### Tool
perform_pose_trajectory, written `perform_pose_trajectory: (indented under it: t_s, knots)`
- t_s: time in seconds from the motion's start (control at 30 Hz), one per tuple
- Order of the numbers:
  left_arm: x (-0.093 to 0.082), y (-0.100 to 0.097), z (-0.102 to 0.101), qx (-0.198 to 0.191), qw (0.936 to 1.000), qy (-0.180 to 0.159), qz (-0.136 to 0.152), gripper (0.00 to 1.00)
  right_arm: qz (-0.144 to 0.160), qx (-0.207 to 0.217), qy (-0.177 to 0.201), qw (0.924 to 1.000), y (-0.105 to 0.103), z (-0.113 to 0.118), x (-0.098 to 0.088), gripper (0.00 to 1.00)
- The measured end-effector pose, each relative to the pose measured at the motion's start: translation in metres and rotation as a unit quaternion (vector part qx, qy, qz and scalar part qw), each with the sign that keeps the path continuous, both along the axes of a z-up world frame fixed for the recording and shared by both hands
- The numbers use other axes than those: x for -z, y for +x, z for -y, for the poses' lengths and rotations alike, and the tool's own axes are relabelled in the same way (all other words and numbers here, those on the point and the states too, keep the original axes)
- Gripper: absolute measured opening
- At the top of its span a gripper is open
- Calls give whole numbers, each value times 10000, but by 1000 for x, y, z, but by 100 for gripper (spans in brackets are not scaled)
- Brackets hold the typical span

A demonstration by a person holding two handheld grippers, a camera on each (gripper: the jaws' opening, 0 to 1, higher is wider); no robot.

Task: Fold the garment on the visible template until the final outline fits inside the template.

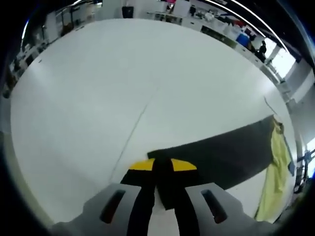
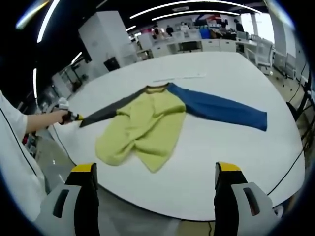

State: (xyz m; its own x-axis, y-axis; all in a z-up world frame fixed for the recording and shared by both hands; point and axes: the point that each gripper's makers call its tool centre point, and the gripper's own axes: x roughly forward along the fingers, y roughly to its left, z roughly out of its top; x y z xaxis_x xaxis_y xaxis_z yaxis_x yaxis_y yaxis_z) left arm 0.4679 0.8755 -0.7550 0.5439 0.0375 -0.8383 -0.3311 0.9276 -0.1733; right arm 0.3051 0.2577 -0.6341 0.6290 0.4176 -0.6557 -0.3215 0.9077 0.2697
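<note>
Right, we've got the left gripper pinched on the cuff end of the dark grey sleeve, its yellow-tipped jaws closed together with the cloth caught between them. From those jaws the sleeve runs away in one long straight band toward the yellow-green body of the shirt, which shows at the far end of it. So the sleeve's long axis points from our left fingers straight back to the garment, and any fold of this sleeve has to travel along that line, inward.

In the right gripper view we see the whole long-sleeved shirt lying on the white table: the yellow-green body rumpled in the middle, the grey sleeve stretched toward the left gripper at the table's edge, and the blue sleeve laid out flat the opposite way. The two sleeves make nearly one long line across the table, with the body hanging off it toward us.

Our right gripper hangs well back from the cloth, jaws spread wide apart and holding nothing. It sits nearer the body's lower hem than either cuff, and the blue sleeve lies off to its right, well apart.

We can't make out a template outline on the table. We judge the folding barely begun: body bunched, both sleeves fully out. The grey sleeve looks set to be carried in over the body.
</note>
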Motion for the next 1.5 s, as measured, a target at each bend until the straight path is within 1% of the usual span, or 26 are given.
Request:
perform_pose_trajectory:
  t_s: [0.17,0.27,0.4,0.47,0.57,0.67,0.7,0.8,1.0,1.17,1.23,1.33,1.4,1.5]
  knots:
    - [3,-8,8,120,9999,-33,-82,13,13,-17,20,10000,-2,2,0,99]
    - [0,-12,13,148,9999,-61,-64,16,40,-18,35,10000,-3,2,-2,99]
    - [-5,-16,24,286,9995,-109,-51,20,88,-14,58,9999,-4,4,-4,98]
    - [-12,-17,31,308,9993,-213,51,21,122,-15,68,9999,-4,4,-6,98]
    - [-19,-18,36,393,9989,-224,112,25,158,-30,74,9998,-4,3,-8,98]
    - [-28,-20,45,530,9980,-266,198,29,187,-37,90,9998,-2,3,-8,98]
    - [-32,-21,49,609,9974,-285,264,32,202,-39,102,9997,-2,3,-9,98]
    - [-36,-25,56,778,9962,-281,257,39,242,-59,124,9996,-2,2,-10,98]
    - [-43,-38,74,1064,9936,-277,249,48,303,-122,129,9994,-4,2,-13,98]
    - [-50,-48,89,1246,9914,-285,293,51,370,-126,142,9991,-7,6,-18,98]
    - [-55,-52,95,1328,9901,-307,341,52,393,-125,143,9990,-9,8,-19,98]
    - [-67,-58,111,1481,9868,-382,526,56,419,-116,145,9989,-12,10,-21,98]
    - [-70,-60,116,1533,9856,-413,581,59,435,-116,155,9989,-13,10,-22,98]
    - [-81,-66,131,1639,9823,-560,718,61,464,-152,159,9987,-14,10,-24,98]
